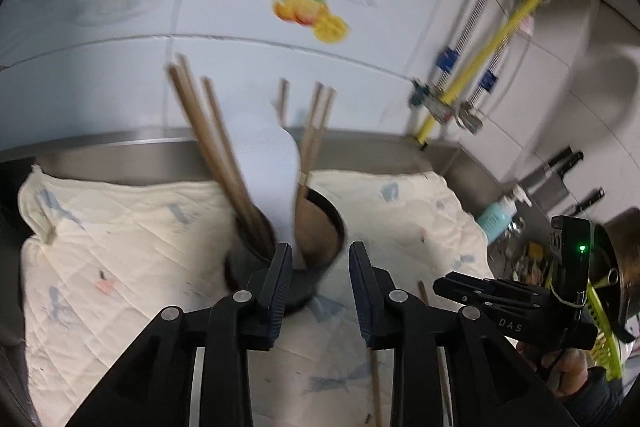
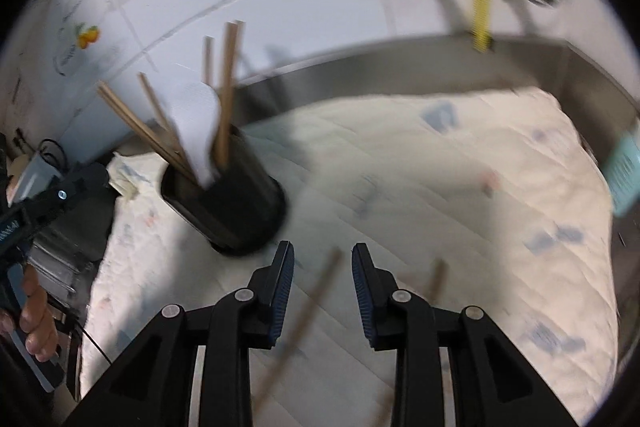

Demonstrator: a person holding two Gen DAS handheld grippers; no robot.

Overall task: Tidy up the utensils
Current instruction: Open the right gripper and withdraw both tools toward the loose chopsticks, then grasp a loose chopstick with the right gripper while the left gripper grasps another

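A black utensil holder (image 1: 308, 267) stands on the quilted cloth (image 1: 120, 247) with several wooden chopsticks (image 1: 216, 147) and a white spoon (image 1: 264, 163) upright in it. My left gripper (image 1: 320, 267) hovers just in front of the holder, open, with nothing between its fingers. In the right wrist view the holder (image 2: 228, 203) is up and left of my right gripper (image 2: 322, 267), which is open. A blurred loose chopstick (image 2: 316, 291) lies on the cloth below its gap, and another chopstick (image 2: 436, 279) lies to the right. The right gripper (image 1: 444, 287) also shows at the right of the left wrist view.
The cloth (image 2: 440, 167) covers a steel counter with a raised back rim (image 1: 380, 143) under a tiled wall. A yellow hose (image 1: 500, 39) and valves hang at the right. Knives (image 1: 560, 163), a teal bottle (image 1: 496, 219) and a green strainer (image 1: 604, 331) crowd the right side.
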